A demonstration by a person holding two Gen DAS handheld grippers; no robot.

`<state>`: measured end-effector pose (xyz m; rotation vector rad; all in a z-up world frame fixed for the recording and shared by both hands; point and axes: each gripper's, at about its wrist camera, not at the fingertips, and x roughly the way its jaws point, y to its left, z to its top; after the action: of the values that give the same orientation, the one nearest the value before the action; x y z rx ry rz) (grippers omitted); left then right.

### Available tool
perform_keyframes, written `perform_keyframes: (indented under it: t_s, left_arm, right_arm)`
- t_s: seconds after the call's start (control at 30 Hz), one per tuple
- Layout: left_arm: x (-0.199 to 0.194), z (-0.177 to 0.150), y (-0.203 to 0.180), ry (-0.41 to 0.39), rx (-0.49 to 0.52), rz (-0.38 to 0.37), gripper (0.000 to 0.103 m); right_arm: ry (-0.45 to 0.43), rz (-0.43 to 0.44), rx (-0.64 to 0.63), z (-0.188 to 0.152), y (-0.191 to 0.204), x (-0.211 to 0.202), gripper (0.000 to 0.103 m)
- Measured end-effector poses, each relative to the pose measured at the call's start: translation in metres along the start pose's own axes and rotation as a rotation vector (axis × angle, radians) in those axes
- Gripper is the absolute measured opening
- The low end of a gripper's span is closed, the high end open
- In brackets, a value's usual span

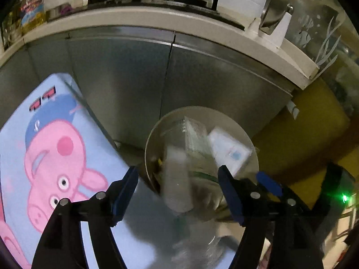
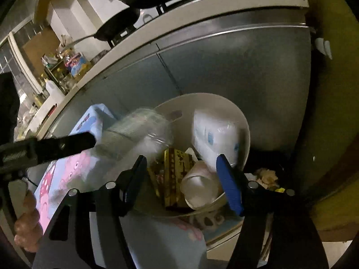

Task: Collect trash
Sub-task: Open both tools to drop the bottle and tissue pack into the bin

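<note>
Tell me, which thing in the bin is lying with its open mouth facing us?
The white paper cup, tipped on its side at the near edge of the bin, between the right gripper's open jaws. The brown-and-gold wrapper and white packet beside it are flat packaging.

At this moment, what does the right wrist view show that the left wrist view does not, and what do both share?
Only the right wrist view: a yellow-brown printed packet, a white paper cup and bare fingers at the left edge. Only the left wrist view: a shiny steel pot lid and a green indicator light. Both: the round white trash bin, a white tissue pack and pink-pig blue cloth.
</note>
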<state>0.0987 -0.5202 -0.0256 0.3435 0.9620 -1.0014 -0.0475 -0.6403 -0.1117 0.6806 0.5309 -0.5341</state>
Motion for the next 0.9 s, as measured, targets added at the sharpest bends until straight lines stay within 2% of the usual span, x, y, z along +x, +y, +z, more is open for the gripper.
perform_keyframes:
  t_s: [0.23, 0.3, 0.6, 0.67, 0.83, 0.9]
  left_arm:
    - [-0.044, -0.017, 0.019, -0.078, -0.027, 0.008, 0.074]
    - [-0.053, -0.027, 0.022, -0.09, -0.025, 0.032, 0.075]
    - [-0.096, -0.092, 0.04, -0.115, -0.001, 0.236, 0.083]
    - [-0.108, -0.102, 0.047, -0.124, -0.016, 0.257, 0.084]
    - [-0.139, -0.126, 0.058, -0.171, -0.022, 0.317, 0.096]
    - [-0.153, -0.135, 0.062, -0.194, -0.019, 0.329, 0.099]
  right_arm:
    - [-0.012, 0.073, 0.055, -0.03, -0.002, -0.025, 0.064]
    - [-0.009, 0.09, 0.07, -0.04, 0.002, -0.033, 0.064]
    - [-0.017, 0.147, 0.1, -0.076, 0.038, -0.069, 0.064]
    - [-0.016, 0.16, 0.107, -0.082, 0.046, -0.076, 0.064]
    - [-0.014, 0.184, 0.117, -0.093, 0.064, -0.092, 0.064]
    - [-0.019, 0.186, 0.117, -0.096, 0.072, -0.099, 0.068]
